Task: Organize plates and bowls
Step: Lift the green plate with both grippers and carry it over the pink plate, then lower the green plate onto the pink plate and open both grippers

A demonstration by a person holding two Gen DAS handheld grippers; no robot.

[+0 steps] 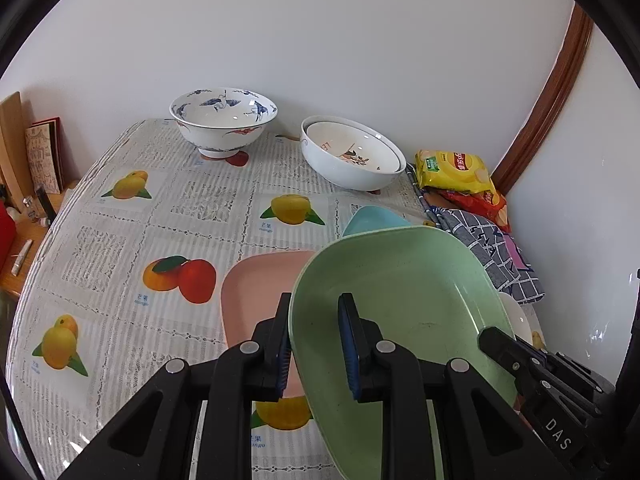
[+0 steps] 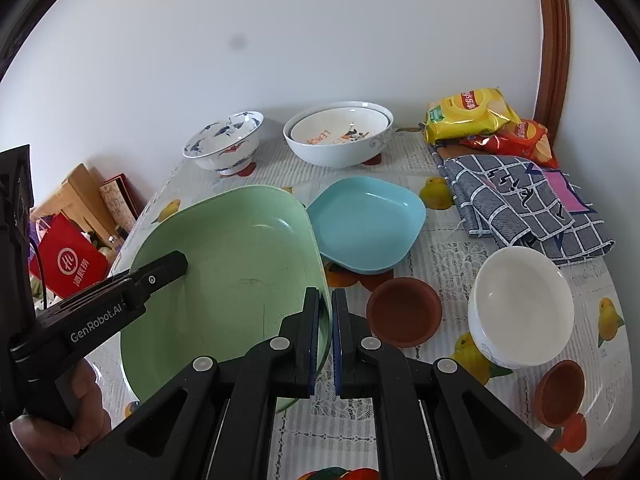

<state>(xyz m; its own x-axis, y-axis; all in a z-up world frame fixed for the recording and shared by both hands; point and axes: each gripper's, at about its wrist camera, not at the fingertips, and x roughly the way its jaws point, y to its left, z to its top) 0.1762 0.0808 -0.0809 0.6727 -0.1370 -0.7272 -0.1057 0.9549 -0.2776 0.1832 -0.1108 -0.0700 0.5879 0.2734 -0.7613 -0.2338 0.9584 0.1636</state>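
Green plate (image 2: 224, 280), squarish with rounded corners, is held tilted above the counter (image 1: 120, 248) by both tools at once. Left hand-held gripper (image 1: 314, 344) is clamped on the plate's near-left rim, one pad inside the dish and one outside; in the left wrist view this sits at lower centre. Right hand-held gripper (image 2: 325, 336) is pinched on the opposite rim, jaws nearly together with only the thin edge between them, lower centre of the right wrist view.

Pink plate (image 1: 260, 292) lies flat on the fruit-print cloth, partly under the green one. Blue plate (image 2: 368, 224) lies at centre of the right wrist view, just beyond the green rim. Blue-and-white crane bowl (image 1: 224, 120) stands upper centre-left by the wall; nested white bowls (image 1: 352, 156) stand to its right, apart from it. Plain white bowl (image 2: 520, 312) sits tilted at right, with a brown saucer (image 2: 404, 312) between it and the right gripper. Checked cloth (image 2: 524, 204) and snack bags (image 2: 468, 116) occupy the upper right.
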